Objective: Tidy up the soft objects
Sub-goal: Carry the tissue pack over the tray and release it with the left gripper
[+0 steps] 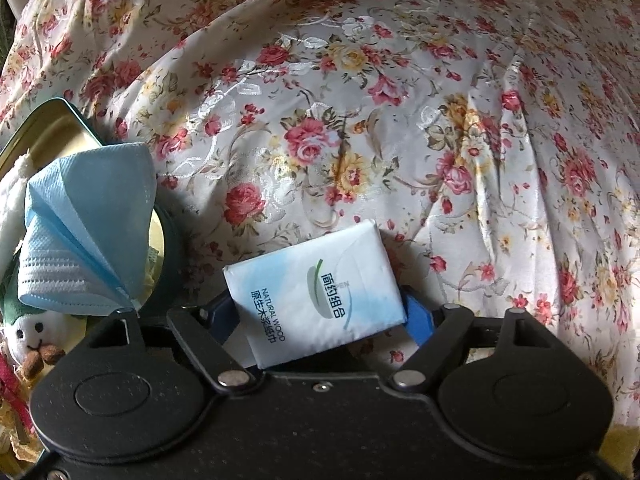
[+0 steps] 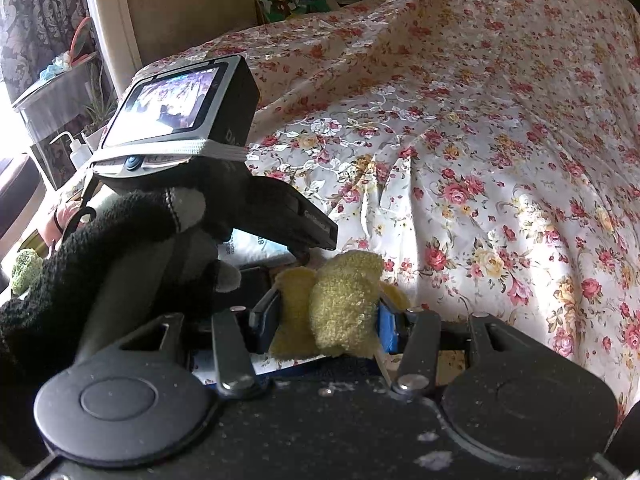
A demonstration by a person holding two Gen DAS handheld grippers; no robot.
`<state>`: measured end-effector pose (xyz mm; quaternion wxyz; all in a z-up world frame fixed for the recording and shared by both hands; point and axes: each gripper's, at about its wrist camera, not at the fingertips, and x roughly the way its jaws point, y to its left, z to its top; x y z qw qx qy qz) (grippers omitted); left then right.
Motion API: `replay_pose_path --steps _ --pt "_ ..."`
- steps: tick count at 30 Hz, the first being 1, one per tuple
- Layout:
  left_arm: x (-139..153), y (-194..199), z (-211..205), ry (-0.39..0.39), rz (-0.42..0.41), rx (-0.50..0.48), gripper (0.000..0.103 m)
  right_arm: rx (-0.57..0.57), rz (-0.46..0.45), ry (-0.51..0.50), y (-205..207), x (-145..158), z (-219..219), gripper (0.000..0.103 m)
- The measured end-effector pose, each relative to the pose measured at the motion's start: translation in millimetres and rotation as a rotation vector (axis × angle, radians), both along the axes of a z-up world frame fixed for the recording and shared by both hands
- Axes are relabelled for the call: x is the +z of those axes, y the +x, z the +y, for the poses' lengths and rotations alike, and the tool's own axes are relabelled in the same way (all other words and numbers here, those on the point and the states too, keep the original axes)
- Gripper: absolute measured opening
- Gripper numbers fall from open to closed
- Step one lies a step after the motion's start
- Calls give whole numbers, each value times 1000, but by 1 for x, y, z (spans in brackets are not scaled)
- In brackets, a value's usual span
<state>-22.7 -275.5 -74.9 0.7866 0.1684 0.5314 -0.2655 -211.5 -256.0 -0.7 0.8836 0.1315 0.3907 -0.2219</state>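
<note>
Between right jaws, yellow sponge [image 2: 340,312]

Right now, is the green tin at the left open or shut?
Open. In the left wrist view the tin shows its gold inside, with a blue face mask and a plush toy over it.

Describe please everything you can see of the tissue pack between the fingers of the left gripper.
The tissue pack is a small flat rectangle in glossy white and pale blue wrapping, printed with Chinese characters and "NATURAL WOOD". It looks sealed and undented. It sits tilted between the left gripper's blue fingers, above the floral cloth.
</note>
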Motion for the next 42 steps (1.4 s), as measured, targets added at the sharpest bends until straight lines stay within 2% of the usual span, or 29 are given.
replay_pose_path --steps 11,25,30,34,38,42 --pt "24 -15 10 -61 7 -20 76 3 -19 -3 -3 -1 -3 48" --pt "65 -8 49 -105 -103 -6 76 9 -36 -2 -1 -9 -2 48" --pt "90 -1 81 -152 -129 -2 77 22 -49 1 2 -13 1 48" --pt "104 6 111 -159 -167 0 77 39 -72 8 3 -14 6 48" --pt "108 19 144 -148 -194 25 77 50 -111 3 5 -12 11 48" --pt "105 41 173 -124 -204 88 77 47 -139 9 6 -8 19 48"
